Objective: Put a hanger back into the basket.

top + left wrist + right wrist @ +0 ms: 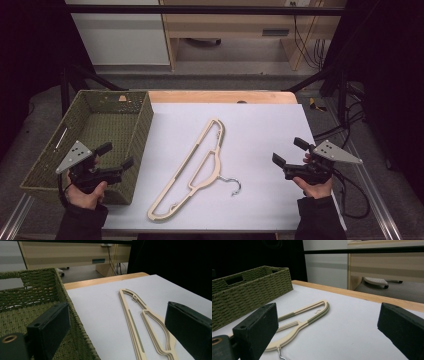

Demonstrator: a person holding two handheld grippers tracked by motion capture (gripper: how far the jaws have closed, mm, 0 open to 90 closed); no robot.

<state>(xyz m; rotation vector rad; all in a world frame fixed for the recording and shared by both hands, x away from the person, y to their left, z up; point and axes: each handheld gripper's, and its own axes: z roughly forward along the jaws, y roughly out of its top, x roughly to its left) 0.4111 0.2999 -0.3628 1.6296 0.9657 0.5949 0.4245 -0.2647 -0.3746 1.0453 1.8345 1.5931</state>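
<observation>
Hangers lie untouched between 2 wide, empty claws, left claw and right claw; approach comes next, likely toward the basket.

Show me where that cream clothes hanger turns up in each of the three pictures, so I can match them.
High view: the hanger lies flat on the white sheet, middle of the table, metal hook toward the person.
Left gripper view: the hanger runs from centre to lower right, between that claw's black jaws.
Right gripper view: the hanger lies left of centre, beyond the left jaw.
Shared landmark: the green woven basket beside it.
</observation>
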